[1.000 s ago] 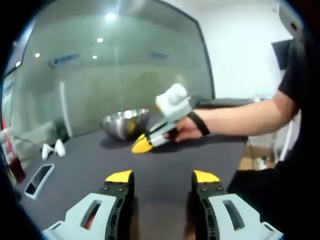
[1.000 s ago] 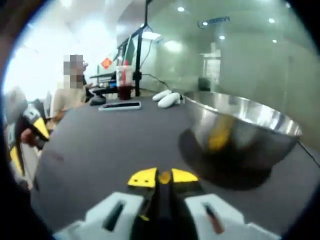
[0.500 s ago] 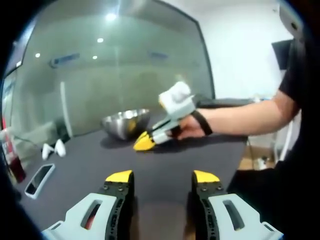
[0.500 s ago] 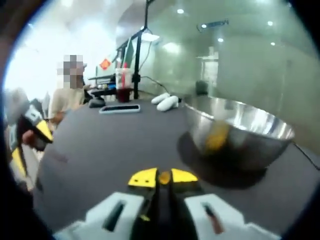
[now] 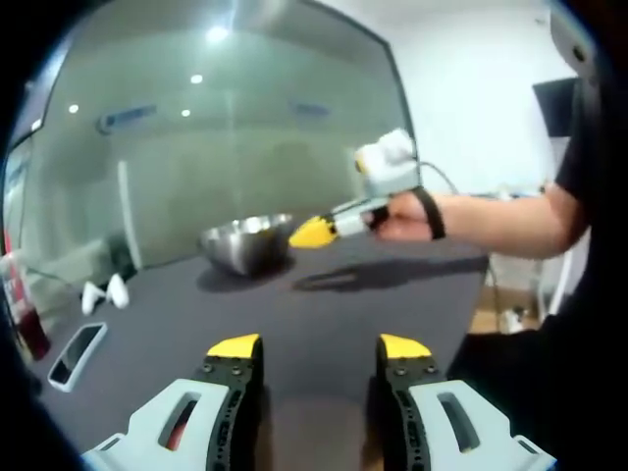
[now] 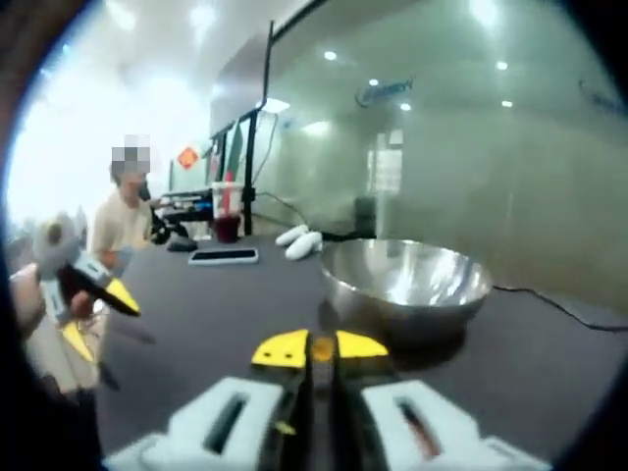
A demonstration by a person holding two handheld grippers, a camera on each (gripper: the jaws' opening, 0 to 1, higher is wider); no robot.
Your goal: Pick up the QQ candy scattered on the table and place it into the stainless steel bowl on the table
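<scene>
Right gripper (image 6: 313,350): my jaws pinched shut on a small orange QQ candy (image 6: 321,347). Stainless steel bowl (image 6: 407,282): at 1 o'clock, near, rim facing up, bare dark table (image 6: 226,304) between. Left gripper (image 5: 319,346): jaws apart, empty, well back from the bowl. Judgement: right carries forward over the rim; room ample.

Glass wall (image 5: 226,128) (ceiling lights reflected)
</scene>
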